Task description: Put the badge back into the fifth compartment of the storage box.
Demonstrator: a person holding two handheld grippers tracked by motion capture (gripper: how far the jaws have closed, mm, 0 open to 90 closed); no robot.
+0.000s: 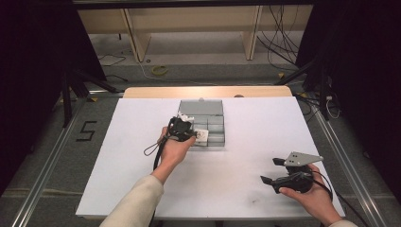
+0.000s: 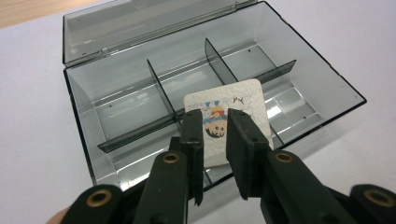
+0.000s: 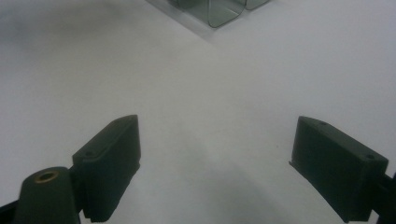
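- White sheeting (image 1: 246, 142) is seen spread over the table, with a strip of bare wood (image 1: 208, 91) left showing along the far edge.
- Grey floor is seen around the table, with metal rails at both sides, a "5" (image 1: 86, 130) marked at the left, loose cables, a yellow ring (image 1: 160, 70) and light wooden furniture legs behind.
- One clear grey compartment box (image 2: 84, 121) is counted, placed on the sheeting near the middle toward the far side, its lid (image 2: 140, 23) thrown back and its dividers upright.
- One small white card (image 2: 247, 100) with a colourful cartoon print is counted; it is seen over the near middle compartments of the box, tilted against the dividers.
- Two grippers are counted, one in each hand.
- The left gripper (image 2: 215, 126) is held over the near edge of the box; its jaws stand a little apart with the card just beyond their tips, and whether the pads press on the card cannot be told.
- The right gripper (image 1: 274, 171) is held low over the sheeting near the right front corner, well apart from the box, with its jaws spread wide and nothing between them.
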